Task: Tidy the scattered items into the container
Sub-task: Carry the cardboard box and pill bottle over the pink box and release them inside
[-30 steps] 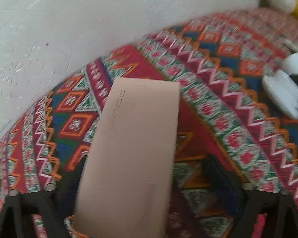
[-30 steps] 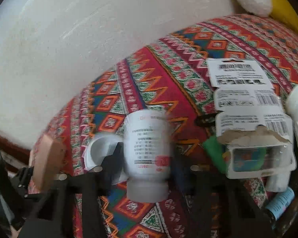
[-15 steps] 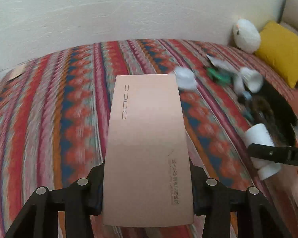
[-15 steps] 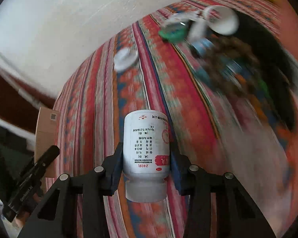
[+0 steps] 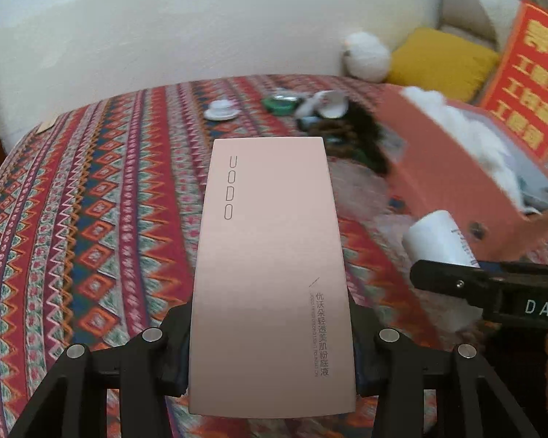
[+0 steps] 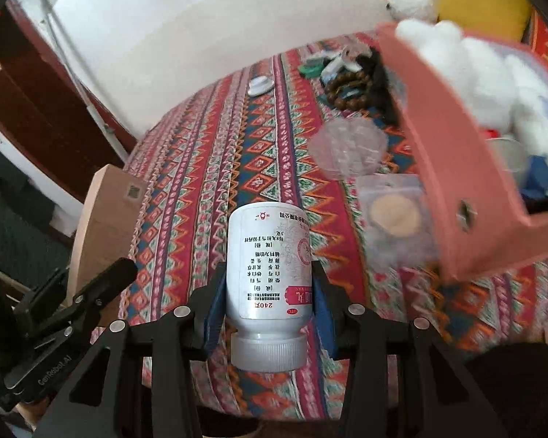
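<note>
Left gripper stays clamped on the pink carton, which juts forward from between its fingers; right gripper stays clamped on the white pill bottle, cap toward the camera. Since half a second ago both have swung toward the pink container, now close at right on the patterned bedspread, with a white plush toy inside.

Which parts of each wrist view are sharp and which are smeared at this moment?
Left wrist view: the pink carton in the left gripper is crisp, while the salmon container and nearby clutter are motion-blurred. Right wrist view: the white bottle is sharp, the container edge smeared; fisheye bends the wall.
</note>
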Demonstrator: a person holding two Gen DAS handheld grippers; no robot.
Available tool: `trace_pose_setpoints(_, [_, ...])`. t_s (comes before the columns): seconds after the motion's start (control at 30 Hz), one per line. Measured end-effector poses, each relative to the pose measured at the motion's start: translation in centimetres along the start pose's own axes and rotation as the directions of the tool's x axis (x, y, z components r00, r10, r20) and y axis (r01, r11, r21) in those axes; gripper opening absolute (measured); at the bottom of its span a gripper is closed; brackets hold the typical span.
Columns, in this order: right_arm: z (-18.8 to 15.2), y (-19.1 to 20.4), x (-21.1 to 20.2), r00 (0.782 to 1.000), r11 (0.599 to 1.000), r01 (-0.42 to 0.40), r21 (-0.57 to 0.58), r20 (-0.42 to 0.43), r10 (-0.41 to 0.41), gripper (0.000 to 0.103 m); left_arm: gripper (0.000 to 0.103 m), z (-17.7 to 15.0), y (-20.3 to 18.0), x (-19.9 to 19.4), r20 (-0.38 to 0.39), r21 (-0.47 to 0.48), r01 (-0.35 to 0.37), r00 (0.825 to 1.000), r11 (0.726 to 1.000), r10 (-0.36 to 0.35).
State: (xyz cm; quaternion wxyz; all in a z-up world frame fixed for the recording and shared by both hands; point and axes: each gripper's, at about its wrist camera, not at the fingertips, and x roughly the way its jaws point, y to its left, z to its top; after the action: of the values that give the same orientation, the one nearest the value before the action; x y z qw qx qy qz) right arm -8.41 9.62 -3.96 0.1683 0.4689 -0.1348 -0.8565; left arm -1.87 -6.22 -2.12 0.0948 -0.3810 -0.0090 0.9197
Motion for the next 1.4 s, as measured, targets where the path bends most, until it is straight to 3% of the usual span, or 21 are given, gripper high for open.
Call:
trace_pose_setpoints(0.13, [-3.4, -1.0, -4.7, 0.998, 1.0, 0.024, 0.01, 0.052, -0.024, 0.045, 0.053, -0.2, -3.4, -2.5, 0.031, 0.051, 0.034, 0.999, 0.998, -0.036])
trace_pose_setpoints(0.37, [-4.8, -5.7, -11.8, 0.98, 0.992, 0.103, 0.078, 0.163, -0.115, 0.045, 0.053, 1.8, -10.0, -4.3, 0.06, 0.141, 0.128, 0.989, 0.982, -0.138])
trace_pose_setpoints(0.67, [-1.6, -13.3, -18.4, 0.917, 0.959, 0.206, 0.196, 0.304, -0.259, 0.045, 0.053, 7.3, -20.0, -4.4, 0.095, 0.307, 0.224, 0.96, 0.925, -0.264])
trace_pose_setpoints(0.9, [3.7, -19.8, -20.3, 0.867, 0.926, 0.276, 0.257, 0.348, -0.355, 0.045, 0.053, 13.4, -26.0, 0.2, 0.115, 0.372, 0.217, 0.954, 0.903, -0.276])
trace_pose_setpoints(1.07, [7.7, -24.2, -18.3, 0.86, 0.91, 0.296, 0.291, 0.334, -0.386, 0.045, 0.053, 16.9, -28.5, 6.2, 0.076, 0.368, 0.206, 0.965, 0.907, -0.25])
trace_pose_setpoints(1.17, [9.5, -26.4, -16.5, 0.843, 0.88, 0.348, 0.323, 0.303, -0.445, 0.046, 0.054, 17.7, -29.1, 10.0, 0.043, 0.359, 0.222, 0.966, 0.907, -0.254])
trace_pose_setpoints(1.2, [10.0, -27.1, -15.9, 0.833, 0.863, 0.376, 0.338, 0.284, -0.475, 0.049, 0.057, 17.6, -29.2, 10.9, 0.031, 0.36, 0.215, 0.97, 0.908, -0.242])
trace_pose_setpoints(1.23, [10.2, -27.4, -15.5, 0.825, 0.848, 0.395, 0.353, 0.27, -0.496, 0.066, 0.07, 17.6, -29.4, 11.8, 0.019, 0.362, 0.204, 0.974, 0.91, -0.226])
trace_pose_setpoints(1.27, [10.4, -27.8, -15.3, 0.816, 0.837, 0.401, 0.373, 0.27, -0.511, 0.077, 0.083, 17.5, -29.6, 12.7, 0.007, 0.364, 0.193, 0.978, 0.911, -0.21])
trace_pose_setpoints(1.3, [10.5, -27.8, -15.2, 0.813, 0.837, 0.398, 0.376, 0.278, -0.512, 0.084, 0.087, 17.2, -29.6, 13.0, 0.02, 0.37, 0.171, 0.981, 0.913, -0.192])
trace_pose_setpoints(1.4, [10.6, -27.3, -15.0, 0.809, 0.837, 0.408, 0.364, 0.282, -0.516, 0.086, 0.093, 16.3, -29.5, 12.9, 0.067, 0.391, 0.107, 0.987, 0.914, -0.145])
